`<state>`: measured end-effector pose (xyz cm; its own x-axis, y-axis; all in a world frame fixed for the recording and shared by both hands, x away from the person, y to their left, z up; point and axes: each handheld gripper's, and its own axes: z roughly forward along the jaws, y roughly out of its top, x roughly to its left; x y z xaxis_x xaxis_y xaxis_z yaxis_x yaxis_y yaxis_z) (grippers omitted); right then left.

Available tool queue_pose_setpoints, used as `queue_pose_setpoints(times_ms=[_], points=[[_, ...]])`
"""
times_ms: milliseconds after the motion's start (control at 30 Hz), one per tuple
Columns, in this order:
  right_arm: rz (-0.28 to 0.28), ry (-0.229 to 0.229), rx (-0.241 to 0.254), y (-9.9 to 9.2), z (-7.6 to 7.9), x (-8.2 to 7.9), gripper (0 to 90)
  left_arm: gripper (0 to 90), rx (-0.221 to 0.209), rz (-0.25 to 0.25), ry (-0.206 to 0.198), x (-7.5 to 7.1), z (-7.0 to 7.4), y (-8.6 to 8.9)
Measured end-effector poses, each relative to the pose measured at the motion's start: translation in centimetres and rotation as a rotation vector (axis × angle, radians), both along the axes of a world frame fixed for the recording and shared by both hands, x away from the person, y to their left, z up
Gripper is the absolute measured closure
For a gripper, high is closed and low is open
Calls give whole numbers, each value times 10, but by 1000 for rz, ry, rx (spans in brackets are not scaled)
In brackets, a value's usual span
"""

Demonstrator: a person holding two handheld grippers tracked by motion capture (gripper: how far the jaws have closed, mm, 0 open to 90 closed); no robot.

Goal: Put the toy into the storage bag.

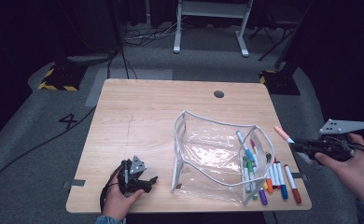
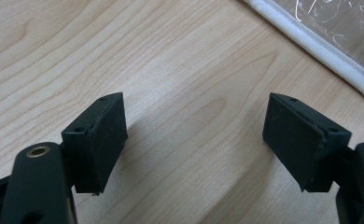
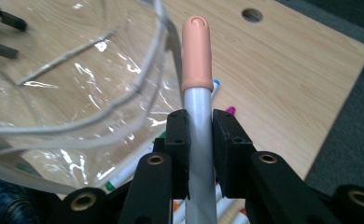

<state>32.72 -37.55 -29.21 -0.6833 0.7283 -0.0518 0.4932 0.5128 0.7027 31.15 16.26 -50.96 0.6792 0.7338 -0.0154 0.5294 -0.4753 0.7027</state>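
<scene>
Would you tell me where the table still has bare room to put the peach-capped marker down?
Free: the far strip between the clear pouch and the round hole, and the wood between the pouch and the left gripper. Crowded: the near right corner, where loose markers lie beside the pouch, below the right gripper.

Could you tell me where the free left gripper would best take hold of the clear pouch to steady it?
Probably the white piped rim on the clear pouch's near left end, approached from the left: it stands upright, stiff and thin, facing the open left gripper.
</scene>
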Motion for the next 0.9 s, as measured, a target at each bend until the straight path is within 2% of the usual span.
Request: queue_pose_setpoints(times_ms=[200,433,633,900], points=[[93,-6,5,27,21,-5,770,220,-1,1,-1,0,0,0],[197,7,-9,63,32,-8,770,220,-1,1,-1,0,0,0],[275,45,-13,91,34,-7,769,220,-1,1,-1,0,0,0],[374,95,-48,124,30,-6,769,220,-1,1,-1,0,0,0]])
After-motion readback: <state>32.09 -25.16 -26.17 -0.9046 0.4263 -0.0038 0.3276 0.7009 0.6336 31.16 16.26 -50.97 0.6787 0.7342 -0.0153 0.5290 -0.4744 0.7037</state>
